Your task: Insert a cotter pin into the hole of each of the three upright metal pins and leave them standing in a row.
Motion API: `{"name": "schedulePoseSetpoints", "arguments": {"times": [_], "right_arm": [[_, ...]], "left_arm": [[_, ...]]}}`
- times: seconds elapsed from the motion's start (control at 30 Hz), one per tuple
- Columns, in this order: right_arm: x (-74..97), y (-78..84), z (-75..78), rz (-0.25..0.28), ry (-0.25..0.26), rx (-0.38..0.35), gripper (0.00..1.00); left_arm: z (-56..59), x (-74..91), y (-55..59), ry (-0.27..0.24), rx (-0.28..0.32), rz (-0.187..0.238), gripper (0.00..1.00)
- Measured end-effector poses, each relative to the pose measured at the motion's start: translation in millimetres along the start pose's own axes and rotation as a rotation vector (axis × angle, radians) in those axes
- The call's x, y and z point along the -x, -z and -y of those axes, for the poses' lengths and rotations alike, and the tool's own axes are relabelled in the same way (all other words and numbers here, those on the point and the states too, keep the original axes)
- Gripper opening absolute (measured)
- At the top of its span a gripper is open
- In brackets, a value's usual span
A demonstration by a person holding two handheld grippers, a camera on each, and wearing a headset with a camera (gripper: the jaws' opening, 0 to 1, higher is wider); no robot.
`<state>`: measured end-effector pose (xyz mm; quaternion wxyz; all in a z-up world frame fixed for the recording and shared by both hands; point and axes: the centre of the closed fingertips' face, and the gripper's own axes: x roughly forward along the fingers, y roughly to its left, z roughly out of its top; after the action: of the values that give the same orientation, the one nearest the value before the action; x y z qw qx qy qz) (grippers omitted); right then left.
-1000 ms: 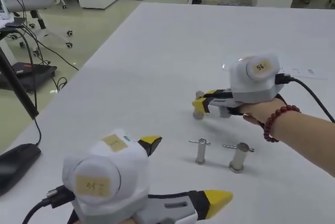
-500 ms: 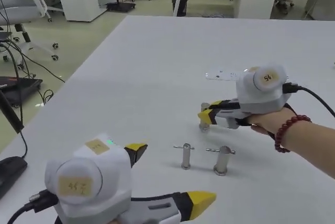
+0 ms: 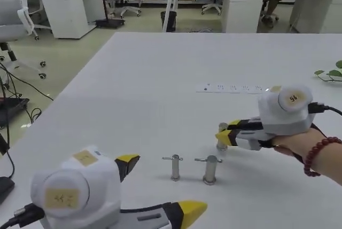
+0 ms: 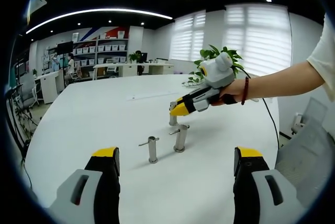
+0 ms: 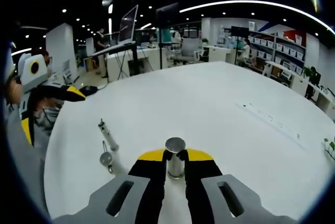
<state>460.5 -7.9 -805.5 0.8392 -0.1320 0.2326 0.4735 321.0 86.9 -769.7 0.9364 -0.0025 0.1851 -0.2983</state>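
Two upright metal pins (image 3: 175, 167) (image 3: 210, 169) stand side by side on the white table, each with a cotter pin through its head. My right gripper (image 3: 226, 135) is shut on a third upright metal pin (image 3: 222, 144) just behind and to the right of them. In the right gripper view that third pin (image 5: 175, 164) sits squeezed between the jaws, with the other two pins (image 5: 108, 134) (image 5: 106, 159) to the left. My left gripper (image 3: 159, 186) is open near the table's front edge. In the left gripper view the two pins (image 4: 152, 149) (image 4: 180, 138) stand ahead of its jaws.
A white power strip (image 3: 232, 88) lies flat on the table behind the pins. Green plant leaves (image 3: 334, 71) reach in at the right edge. Desks and office chairs stand on the floor beyond the table.
My right gripper has carried the third pin rightward and nearer, closer to the other two. The head camera has tilted up. The left gripper stays open.
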Motion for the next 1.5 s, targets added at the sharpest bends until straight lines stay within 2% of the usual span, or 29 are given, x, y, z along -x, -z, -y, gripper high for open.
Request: {"name": "schedulePoseSetpoints", "arguments": {"times": [0.13, 0.33, 0.77, 1.17, 1.5], "right_arm": [[14.4, 5.6, -0.8, -0.001, 0.000, -0.001, 0.13], [29.0, 12.7, -12.3, -0.001, -0.030, 0.030, 0.13], [49.3, 30.2, -57.5, 0.008, -0.144, 0.049, 0.13], [51.5, 28.0, -105.5, 0.035, -0.230, 0.071, 0.13], [44.8, 34.9, -136.1, 0.037, -0.273, 0.088, 0.13]], "left_arm": [[2.4, -0.3, -3.7, 0.006, -0.001, 0.005, 0.90], [4.8, -0.4, -6.7, 0.008, -0.004, 0.012, 0.89], [16.7, 4.2, -5.6, 0.024, -0.016, 0.010, 0.87], [17.4, 9.1, -5.2, 0.036, -0.027, 0.012, 0.84], [19.1, 17.2, -1.0, 0.067, -0.053, 0.008, 0.82]]}}
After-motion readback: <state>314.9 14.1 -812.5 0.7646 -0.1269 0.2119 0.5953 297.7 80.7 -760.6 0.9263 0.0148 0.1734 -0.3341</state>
